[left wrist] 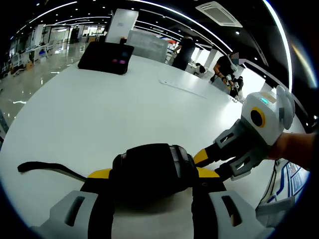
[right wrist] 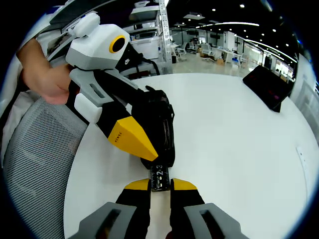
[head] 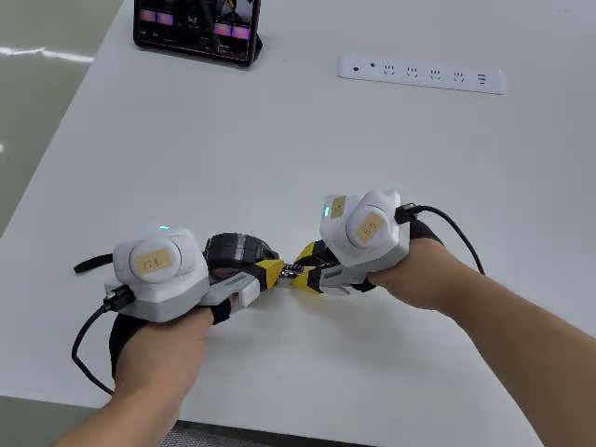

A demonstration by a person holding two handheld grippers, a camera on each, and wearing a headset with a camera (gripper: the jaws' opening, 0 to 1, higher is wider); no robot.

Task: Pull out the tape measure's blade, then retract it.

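The left tool (left wrist: 152, 181) is clamping the black case of the tape measure (right wrist: 158, 119) between its jaws, and the case is resting on the white counter (head: 279, 140) near the person's edge. The right tool (right wrist: 160, 186) is pinching the tip of the blade (right wrist: 159, 174), with only a short length showing (a few printed numerals). For a clean pull, the right tool should be drawing straight along the blade's line, flat and untwisted, while the left is bracing the case.

tape measure (head: 240, 251) in front, tablet (head: 197, 23) and power strip (head: 421, 73) behind
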